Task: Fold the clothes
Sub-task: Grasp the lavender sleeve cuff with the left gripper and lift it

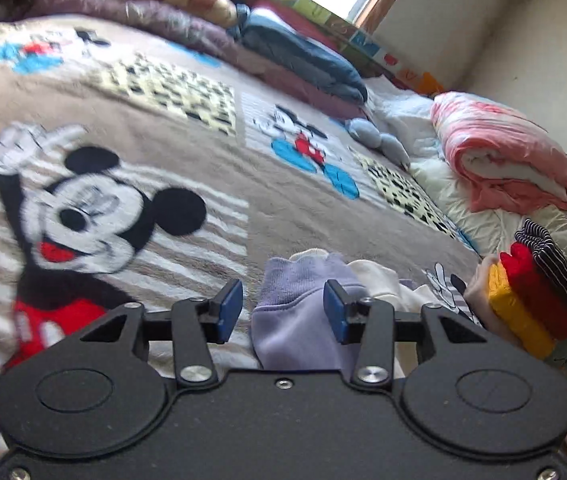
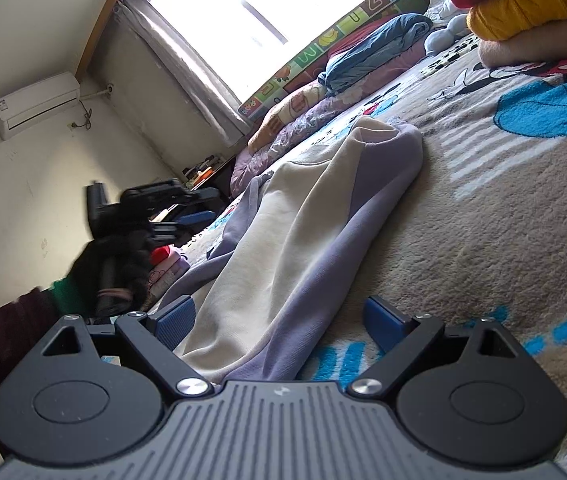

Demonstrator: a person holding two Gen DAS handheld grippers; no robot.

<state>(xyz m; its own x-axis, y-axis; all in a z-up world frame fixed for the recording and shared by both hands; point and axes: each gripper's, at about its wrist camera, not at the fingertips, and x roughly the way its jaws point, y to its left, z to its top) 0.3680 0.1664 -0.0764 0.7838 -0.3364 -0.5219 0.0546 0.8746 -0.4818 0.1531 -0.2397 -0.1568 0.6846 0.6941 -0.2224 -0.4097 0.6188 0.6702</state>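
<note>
Sweatshirt is spread at frame centre; both grippers, left part-open and right wide, hold nothing. A sleeve edge should be pinched squarely before folding.

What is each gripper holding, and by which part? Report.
Nothing is held: left gripper and right gripper both stand open, the purple sweater lying loose between their jaws.

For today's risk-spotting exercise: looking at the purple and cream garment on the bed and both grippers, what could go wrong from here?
1. The left gripper is open around the purple cuff without pinching it; closing now may catch only a thin edge, which could slip.
2. The right gripper stands wide over the bunched garment, so it might grab several layers.
3. The folded stack sits close; a sweeping sleeve could topple it.
</note>
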